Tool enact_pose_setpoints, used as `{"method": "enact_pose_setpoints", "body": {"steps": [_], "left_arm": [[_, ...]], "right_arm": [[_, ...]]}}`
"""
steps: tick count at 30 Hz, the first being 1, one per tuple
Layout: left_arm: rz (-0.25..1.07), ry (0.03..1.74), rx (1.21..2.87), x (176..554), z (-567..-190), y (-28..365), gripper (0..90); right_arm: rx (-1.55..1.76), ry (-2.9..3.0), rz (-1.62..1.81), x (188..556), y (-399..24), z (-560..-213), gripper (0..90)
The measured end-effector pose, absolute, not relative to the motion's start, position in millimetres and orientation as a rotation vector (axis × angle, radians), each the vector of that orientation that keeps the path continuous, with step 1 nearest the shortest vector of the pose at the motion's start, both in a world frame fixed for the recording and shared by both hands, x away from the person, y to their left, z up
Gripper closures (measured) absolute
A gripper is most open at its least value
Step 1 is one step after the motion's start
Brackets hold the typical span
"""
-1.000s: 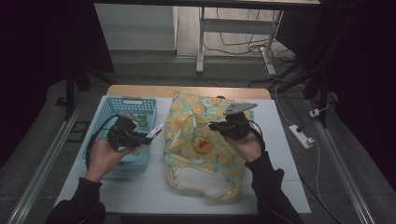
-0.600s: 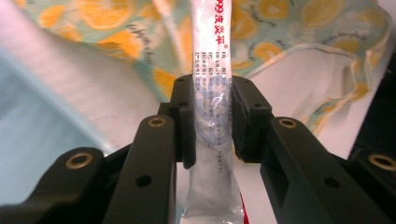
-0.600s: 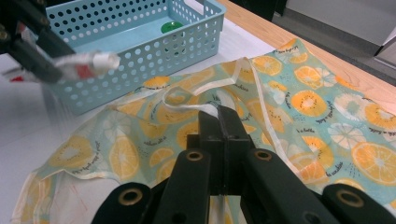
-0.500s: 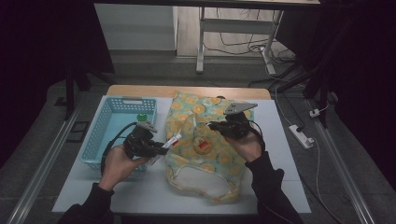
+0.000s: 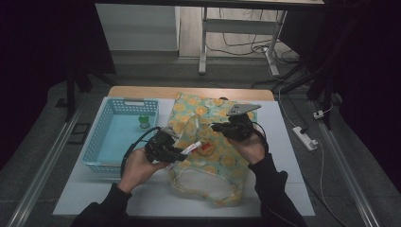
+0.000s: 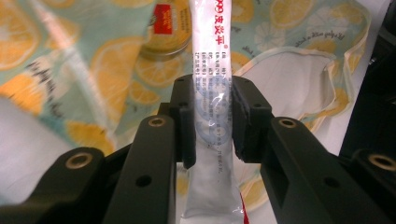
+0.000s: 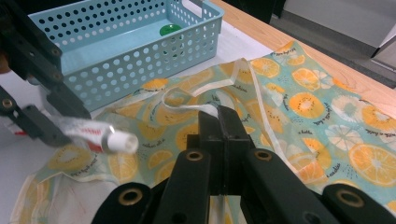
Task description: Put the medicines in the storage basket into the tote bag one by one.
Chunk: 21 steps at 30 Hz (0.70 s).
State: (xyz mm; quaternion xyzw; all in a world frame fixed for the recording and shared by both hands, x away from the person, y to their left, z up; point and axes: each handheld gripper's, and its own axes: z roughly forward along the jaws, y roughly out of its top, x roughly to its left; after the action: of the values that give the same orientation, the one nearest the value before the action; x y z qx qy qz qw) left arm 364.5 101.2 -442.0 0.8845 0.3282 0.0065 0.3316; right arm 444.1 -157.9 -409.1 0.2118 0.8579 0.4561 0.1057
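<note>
The left claw (image 6: 212, 116) is clamped on a white tube (image 6: 211, 93) with red lettering: its two black pads press the soft body from both sides about midway along, the crimped flat end hanging toward the hand and the rest running away over the bag. In the right gripper view the tube (image 7: 100, 135) ends in a round white cap that points toward the right claw and hovers above the cloth without touching it.

The right claw (image 7: 218, 116) has its jaws together, pinching a pale strap of the bag (image 7: 289, 107) and holding it lifted off the surface. From above, the two claws sit near each other over the bag's middle, left claw (image 5: 176, 152) at its near left edge, right claw (image 5: 218, 127) farther in.

The bag (image 5: 213, 156) is thin, limp fabric, turquoise with orange and lemon slices printed on it, cream piping round the edges and a plain pale lining showing at its open mouth near the person. A flat round tin (image 6: 166, 32) with a red label lies on the cloth just beyond the tube.

Farther left on the white worktop (image 5: 293, 156) stands a light blue plastic basket (image 5: 101, 137), rectangular with perforated walls. In its far corner is a small green-capped jar (image 5: 144, 122).
</note>
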Motion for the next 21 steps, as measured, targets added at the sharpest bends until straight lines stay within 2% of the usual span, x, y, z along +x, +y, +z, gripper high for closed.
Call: {"method": "enact_pose_setpoints", "body": {"steps": [21], "left_arm": [[0.064, 0.886, 2.323, 405.5, -455.7, 60.9, 72.1]], "right_arm": [[0.626, 2.521, 1.346, 444.5, -157.2, -409.4, 90.0]]}}
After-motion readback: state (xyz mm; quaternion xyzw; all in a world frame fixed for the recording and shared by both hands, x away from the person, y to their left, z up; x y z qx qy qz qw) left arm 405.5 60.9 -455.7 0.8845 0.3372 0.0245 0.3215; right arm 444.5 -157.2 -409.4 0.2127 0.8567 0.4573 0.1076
